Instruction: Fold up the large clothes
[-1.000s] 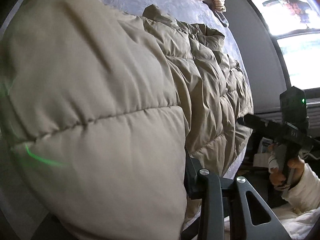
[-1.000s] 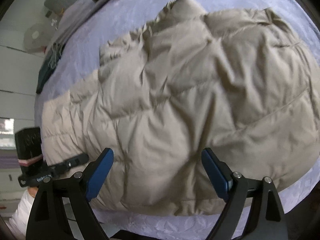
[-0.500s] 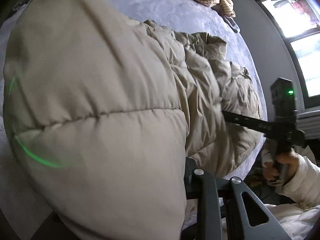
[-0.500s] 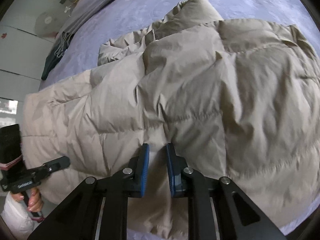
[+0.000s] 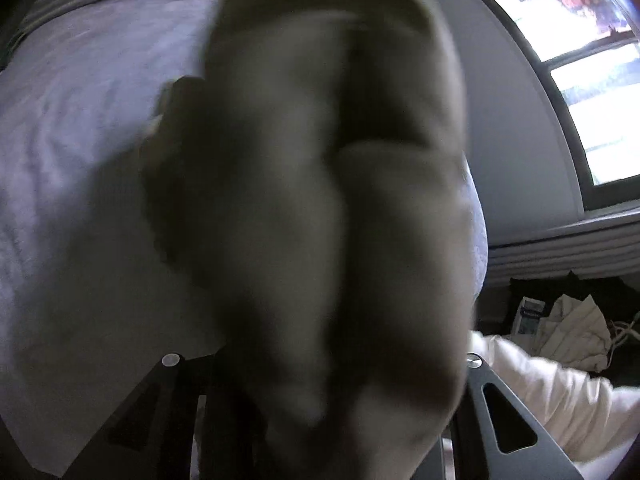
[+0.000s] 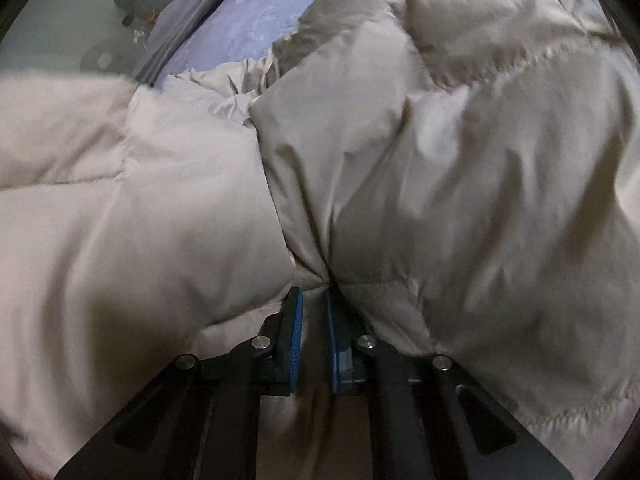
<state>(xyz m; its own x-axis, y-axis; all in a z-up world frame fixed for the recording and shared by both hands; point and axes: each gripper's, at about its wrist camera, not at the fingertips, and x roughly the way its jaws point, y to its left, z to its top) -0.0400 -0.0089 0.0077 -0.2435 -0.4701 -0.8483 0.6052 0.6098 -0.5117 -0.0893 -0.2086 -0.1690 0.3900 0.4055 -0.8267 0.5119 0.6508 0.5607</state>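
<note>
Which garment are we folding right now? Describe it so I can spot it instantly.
On the lavender bedspread lies a big beige quilted puffer coat, filling most of the bed. It is the only puffy, stitched-panel garment here, pinched by both tools.

Puffy jacket (image 5: 328, 240) blocks ahead; lilac bedsheet (image 5: 80, 140) lies open leftward.

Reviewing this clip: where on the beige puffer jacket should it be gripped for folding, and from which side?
Grip the puffer jacket at its near hem, coming in from the bed's near edge. There the padding pinches thin along a quilt seam, where the right gripper is closing its jaws on fabric.
</note>
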